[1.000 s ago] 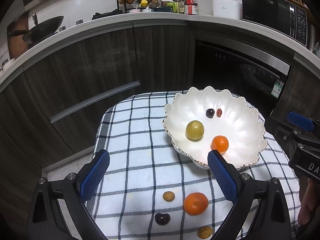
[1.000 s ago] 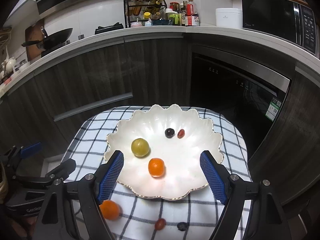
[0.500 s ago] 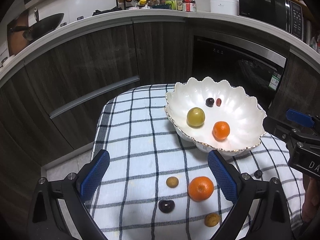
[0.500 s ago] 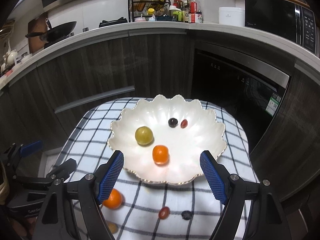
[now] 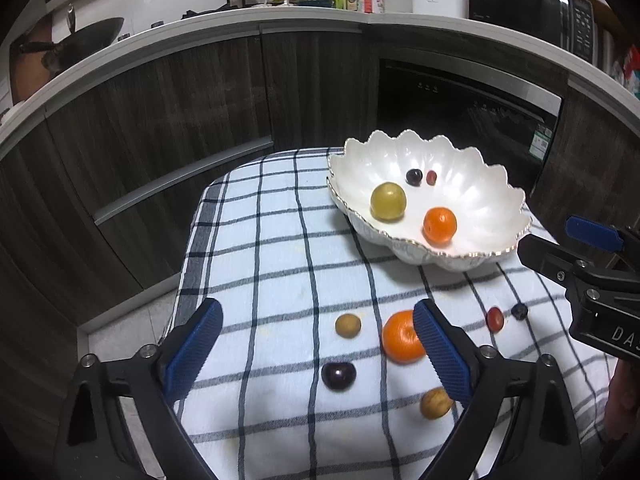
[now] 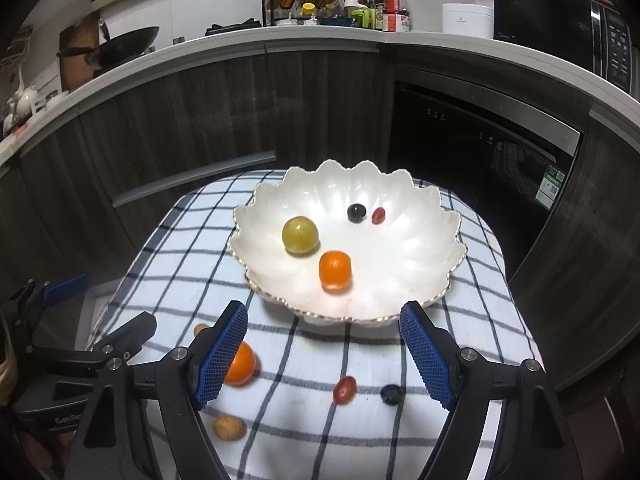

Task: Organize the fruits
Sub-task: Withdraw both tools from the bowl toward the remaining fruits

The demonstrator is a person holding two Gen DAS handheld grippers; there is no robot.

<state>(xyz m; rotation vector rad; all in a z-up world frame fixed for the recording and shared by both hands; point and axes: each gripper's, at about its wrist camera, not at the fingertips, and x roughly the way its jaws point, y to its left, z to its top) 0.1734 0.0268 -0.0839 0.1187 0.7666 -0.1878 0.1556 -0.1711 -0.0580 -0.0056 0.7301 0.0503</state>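
checked cloth [image 5: 280, 280]: orange [image 5: 400, 336] lies lower center, just left of left gripper [image 5: 318, 354] right pad; jaws closing, empty. right gripper [image 6: 324, 356] released, empty.

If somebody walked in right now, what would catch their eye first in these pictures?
First the scalloped white bowl at the far end of the checked cloth, holding a yellow-green fruit, a small orange and two small dark fruits. Next, the bigger orange loose on the cloth among smaller fruits, beside one finger of the left gripper, whose jaws are closing on nothing.
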